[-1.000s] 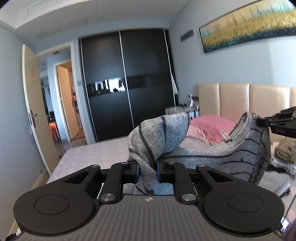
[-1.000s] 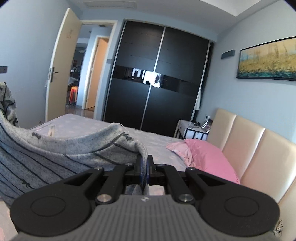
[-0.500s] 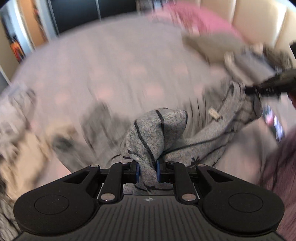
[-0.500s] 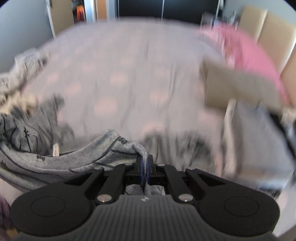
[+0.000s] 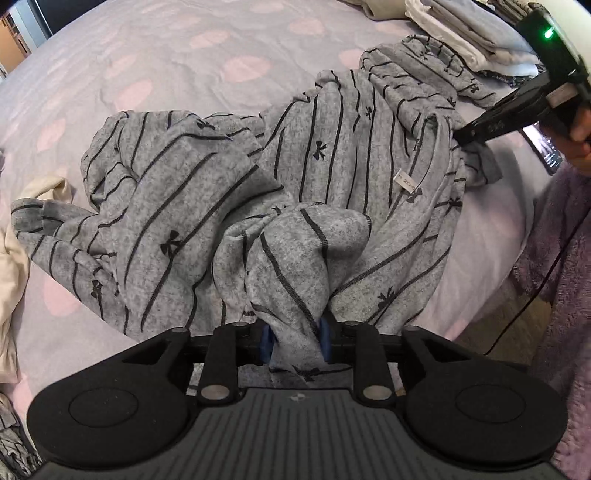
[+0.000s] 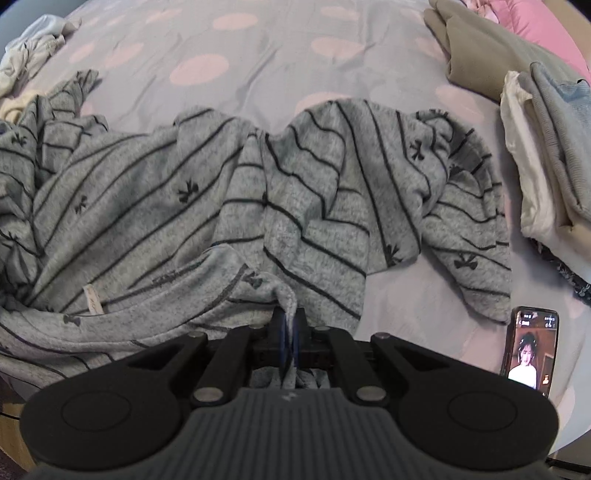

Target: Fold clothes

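Left wrist | left tool (image 5: 295,341) pinches striped top (image 5: 207,192) | cloth hides fingertips

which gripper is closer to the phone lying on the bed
Right. The right gripper, shut on the grey striped top, has the phone just off its right side. The left gripper grips the same top further away, beyond the right one.

- A phone (image 6: 532,347) lies screen-up at the bed's near edge.
- A pink pillow (image 6: 546,33) sits at the far right corner.
- The sheet (image 6: 258,44) is lilac with pink dots.
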Demonstrator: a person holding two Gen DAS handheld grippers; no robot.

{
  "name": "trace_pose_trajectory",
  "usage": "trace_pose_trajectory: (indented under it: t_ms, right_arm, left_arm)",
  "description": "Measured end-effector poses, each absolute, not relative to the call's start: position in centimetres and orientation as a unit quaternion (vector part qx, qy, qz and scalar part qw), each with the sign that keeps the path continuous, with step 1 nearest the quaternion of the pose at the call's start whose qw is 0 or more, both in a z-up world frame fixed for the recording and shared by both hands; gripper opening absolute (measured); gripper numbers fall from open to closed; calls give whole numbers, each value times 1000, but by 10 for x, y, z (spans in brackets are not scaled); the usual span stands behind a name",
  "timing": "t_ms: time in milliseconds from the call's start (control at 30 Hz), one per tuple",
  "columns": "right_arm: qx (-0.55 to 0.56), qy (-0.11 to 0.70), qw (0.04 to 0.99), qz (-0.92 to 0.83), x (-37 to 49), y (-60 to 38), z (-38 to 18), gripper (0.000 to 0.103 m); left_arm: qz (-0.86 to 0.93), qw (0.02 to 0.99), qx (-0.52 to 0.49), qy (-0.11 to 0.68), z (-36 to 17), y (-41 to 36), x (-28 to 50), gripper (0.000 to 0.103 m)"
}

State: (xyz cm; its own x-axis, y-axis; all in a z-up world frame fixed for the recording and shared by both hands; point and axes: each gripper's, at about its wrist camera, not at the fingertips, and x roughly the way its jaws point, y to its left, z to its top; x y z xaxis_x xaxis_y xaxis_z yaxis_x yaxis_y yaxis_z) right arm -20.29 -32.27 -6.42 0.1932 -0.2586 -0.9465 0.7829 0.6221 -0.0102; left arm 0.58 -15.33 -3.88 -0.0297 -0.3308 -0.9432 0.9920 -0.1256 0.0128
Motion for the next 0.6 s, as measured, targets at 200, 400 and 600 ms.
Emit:
trace_pose_trajectory:
  t_ms: [200, 400, 600]
  right_arm:
    - [232, 527, 737, -355, -199, -318, -62, 4]
    - [232, 534, 733, -352, -199, -319, -67, 4]
    - [235, 534, 733, -350, -199, -321, -68, 4]
  left_arm:
    - [-632, 521, 450, 355, -26, -151, 4, 42]
    - [-641, 545, 438, 316, -3, -173, 11, 45]
    - [-622, 576, 428, 314, -15, -220, 23, 52]
